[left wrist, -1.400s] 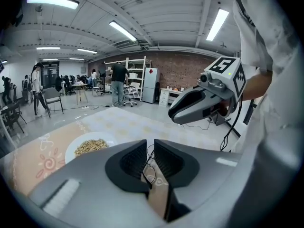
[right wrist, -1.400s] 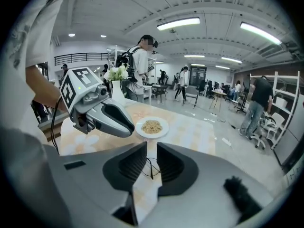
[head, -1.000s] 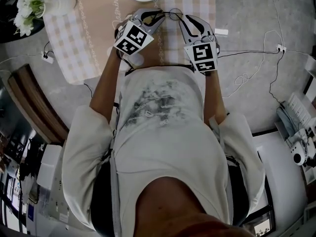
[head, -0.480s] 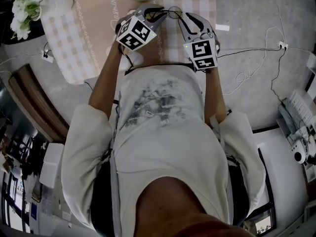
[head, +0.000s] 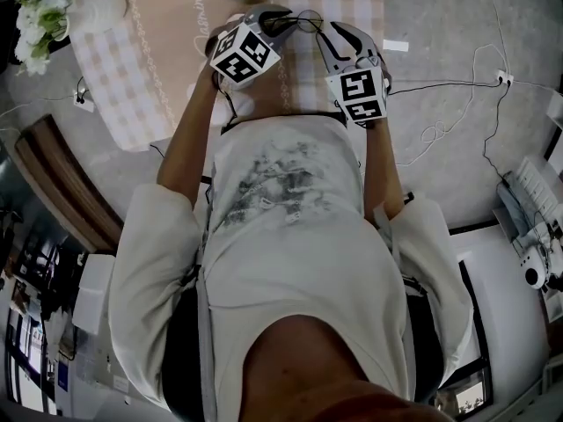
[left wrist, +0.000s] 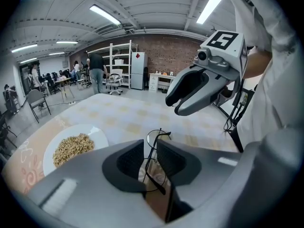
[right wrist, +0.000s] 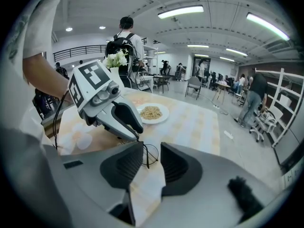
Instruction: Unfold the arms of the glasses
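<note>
right hand-held gripper [right wrist: 152,147] jaws just opened wider, glasses [right wrist: 149,156] between them, left hand-held gripper [right wrist: 139,133] at their frame

Large open lab or workshop hall, not a home. Bare concrete ceiling with strip lights [left wrist: 107,14]. Brick wall [left wrist: 166,44] at the far end, with white shelving racks [left wrist: 118,63] before it. Office chairs [left wrist: 39,101] and people at desks to the left. Cables [head: 444,117] trail over the grey floor. One tabletop [head: 352,3] in checked cloth carries a plate of grain [left wrist: 71,146] and flowers [head: 40,20].
</note>
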`<state>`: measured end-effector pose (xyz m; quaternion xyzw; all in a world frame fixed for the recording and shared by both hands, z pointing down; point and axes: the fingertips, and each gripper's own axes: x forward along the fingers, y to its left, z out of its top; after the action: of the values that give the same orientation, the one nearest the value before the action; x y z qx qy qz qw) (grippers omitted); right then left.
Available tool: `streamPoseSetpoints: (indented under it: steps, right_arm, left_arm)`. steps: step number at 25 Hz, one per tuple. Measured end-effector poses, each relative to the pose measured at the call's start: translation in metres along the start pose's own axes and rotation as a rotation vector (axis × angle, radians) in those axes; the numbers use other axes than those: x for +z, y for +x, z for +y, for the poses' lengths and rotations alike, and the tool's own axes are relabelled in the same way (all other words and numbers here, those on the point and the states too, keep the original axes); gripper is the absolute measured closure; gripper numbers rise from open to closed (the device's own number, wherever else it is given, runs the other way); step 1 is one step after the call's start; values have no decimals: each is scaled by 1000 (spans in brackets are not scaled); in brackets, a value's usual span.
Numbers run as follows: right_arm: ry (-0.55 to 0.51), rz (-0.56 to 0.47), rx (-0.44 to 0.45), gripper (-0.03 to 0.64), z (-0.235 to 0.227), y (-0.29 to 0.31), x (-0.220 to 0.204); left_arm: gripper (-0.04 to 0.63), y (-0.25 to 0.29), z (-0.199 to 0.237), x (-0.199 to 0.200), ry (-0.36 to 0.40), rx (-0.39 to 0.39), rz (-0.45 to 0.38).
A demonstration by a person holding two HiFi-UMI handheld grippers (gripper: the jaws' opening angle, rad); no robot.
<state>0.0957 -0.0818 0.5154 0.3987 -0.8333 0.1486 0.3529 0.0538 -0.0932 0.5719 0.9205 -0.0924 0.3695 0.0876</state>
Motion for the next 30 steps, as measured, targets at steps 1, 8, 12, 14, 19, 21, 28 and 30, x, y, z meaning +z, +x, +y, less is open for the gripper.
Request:
streamPoseSetpoints:
  steps: [1,8,12,14,19,21,28,30]
  right_arm:
    - [0,1,1,497,0,1,0]
    - [5,18,14,483,1,5,-4]
    - [7,19,19,482,1,7,-4]
    - [7,18,21,482,1,8,-4]
    - [11,22,23,482,1,9,-6]
    - [17,23,23,482,0,9,-6]
    - [37,25,26,482,-2,11,-9]
    - [43,21,28,482,-3,13,-8]
  left_arm:
    - [500,1,0,-1,1,-3,4]
    - [492,7,-1,-6,3,-29,29]
    - [492,11,-2,-9,4,-43,40]
    - [495,13,-2,-10,1,-49,43]
    - [511,16,-3,-12,-3,-67,54]
    - [525,17,-3,-13,-5,-72,59]
    - [551,18,-3,-15,-21,-85,56]
    - [556,18,-3,-15,-20,-87,55]
